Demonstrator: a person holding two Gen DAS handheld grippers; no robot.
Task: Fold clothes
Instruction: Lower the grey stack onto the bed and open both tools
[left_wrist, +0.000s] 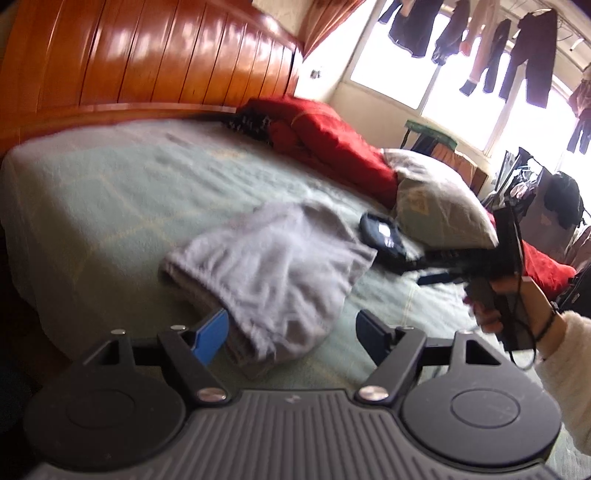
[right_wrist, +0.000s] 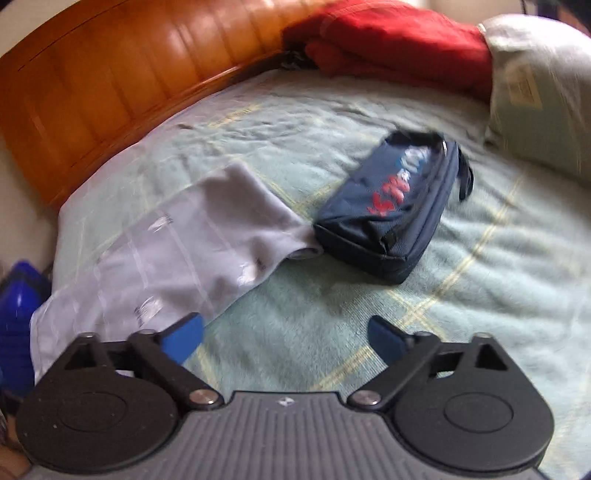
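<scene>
Left wrist view: left hand-held gripper (left_wrist: 293, 334), jaws spread, empty, low centre. Grey garment (left_wrist: 269, 266), crumpled, mid-frame on the green bed blanket (left_wrist: 110, 192); the left blue pad (left_wrist: 211, 338) overlaps its near hem. Right hand-held gripper (left_wrist: 436, 269), held by a hand (left_wrist: 495, 306) at right, released.

Right wrist view: right hand-held gripper (right_wrist: 286, 338) released over the blanket. Grey garment (right_wrist: 166, 251) lower left. Navy pouch (right_wrist: 391, 206), centre, touching the garment's end; red and white lettering, too blurred to read.

Unreadable lettering on navy pouch (right_wrist: 388, 206)
</scene>
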